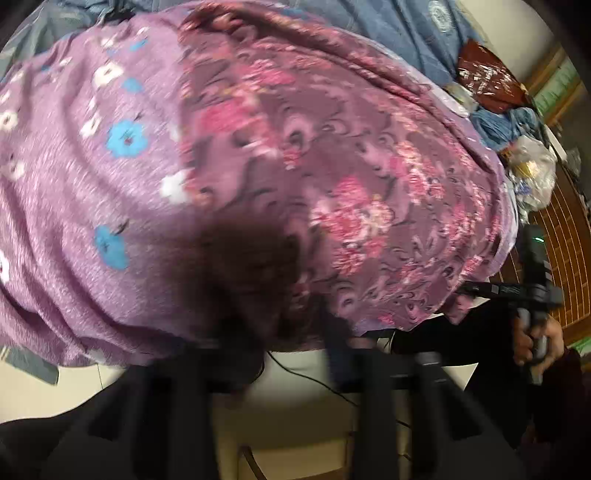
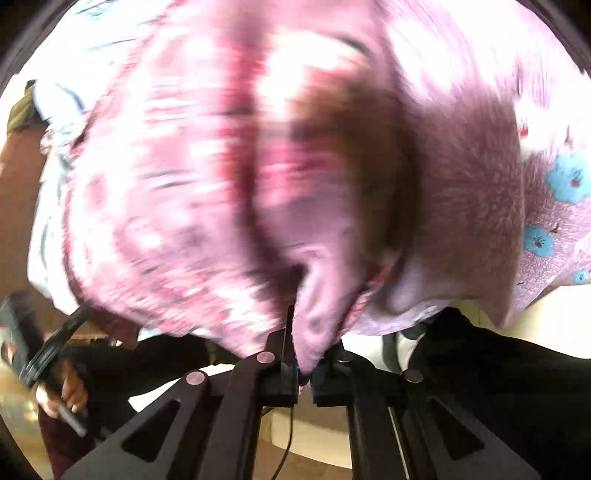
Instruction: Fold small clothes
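Note:
A mauve garment (image 1: 332,166) printed with pink flowers lies spread on a lilac sheet (image 1: 74,184) dotted with blue and white flowers. My left gripper (image 1: 291,332) is at the garment's near edge. Its blurred fingers (image 1: 338,347) are close together with dark cloth between them. The right wrist view is heavily blurred. There my right gripper (image 2: 310,354) is shut on a pinched fold of the same garment (image 2: 184,184), which bulges up ahead of it. Each gripper shows in the other's view, held by a hand: the right one (image 1: 476,288) by the garment's right corner, the left one (image 2: 70,325) at the far left.
Blue quilted bedding (image 1: 388,29) lies beyond the sheet. A dark red bag (image 1: 487,81), blue cloth and plastic bags (image 1: 532,166) crowd the far right, above a brown patterned floor (image 1: 569,236). A white edge (image 1: 295,369) with a thin cable runs below the sheet, next to the person's dark clothing (image 1: 461,332).

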Demonstrator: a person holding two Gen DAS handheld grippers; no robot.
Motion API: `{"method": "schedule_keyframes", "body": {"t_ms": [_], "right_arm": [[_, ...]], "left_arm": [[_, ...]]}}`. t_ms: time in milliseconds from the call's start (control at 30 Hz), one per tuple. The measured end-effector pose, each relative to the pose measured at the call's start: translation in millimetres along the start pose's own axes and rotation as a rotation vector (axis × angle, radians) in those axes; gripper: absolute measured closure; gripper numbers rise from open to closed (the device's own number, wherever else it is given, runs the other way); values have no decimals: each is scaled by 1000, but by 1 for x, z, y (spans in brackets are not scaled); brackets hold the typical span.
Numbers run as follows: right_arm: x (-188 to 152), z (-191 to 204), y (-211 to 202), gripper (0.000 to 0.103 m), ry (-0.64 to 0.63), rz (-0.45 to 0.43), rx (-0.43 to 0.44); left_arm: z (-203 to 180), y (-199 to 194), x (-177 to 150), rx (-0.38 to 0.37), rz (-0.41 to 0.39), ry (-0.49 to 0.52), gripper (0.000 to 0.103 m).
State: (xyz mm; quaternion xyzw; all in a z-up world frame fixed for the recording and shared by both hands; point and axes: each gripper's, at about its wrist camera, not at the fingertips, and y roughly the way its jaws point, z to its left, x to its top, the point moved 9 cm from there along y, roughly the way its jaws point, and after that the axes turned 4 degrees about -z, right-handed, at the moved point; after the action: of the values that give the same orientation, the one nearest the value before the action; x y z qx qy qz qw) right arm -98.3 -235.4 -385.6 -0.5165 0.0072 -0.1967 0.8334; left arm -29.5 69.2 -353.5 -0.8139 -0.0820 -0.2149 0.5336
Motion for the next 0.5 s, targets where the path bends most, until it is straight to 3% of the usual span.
{"method": "schedule_keyframes", "body": {"t_ms": [100,267,500], "right_arm": [[-8,26,-23,100,-30,-18,97],[-13,75,-76,100,-108,-55,288],[27,120,-158,100,-192,-217,494]], "left_arm": [[6,-4,0,-63,3,-75,96],[1,-19,1,-133,-15,-97,98],[-7,-61,22,-343,-83,-175,99]]}}
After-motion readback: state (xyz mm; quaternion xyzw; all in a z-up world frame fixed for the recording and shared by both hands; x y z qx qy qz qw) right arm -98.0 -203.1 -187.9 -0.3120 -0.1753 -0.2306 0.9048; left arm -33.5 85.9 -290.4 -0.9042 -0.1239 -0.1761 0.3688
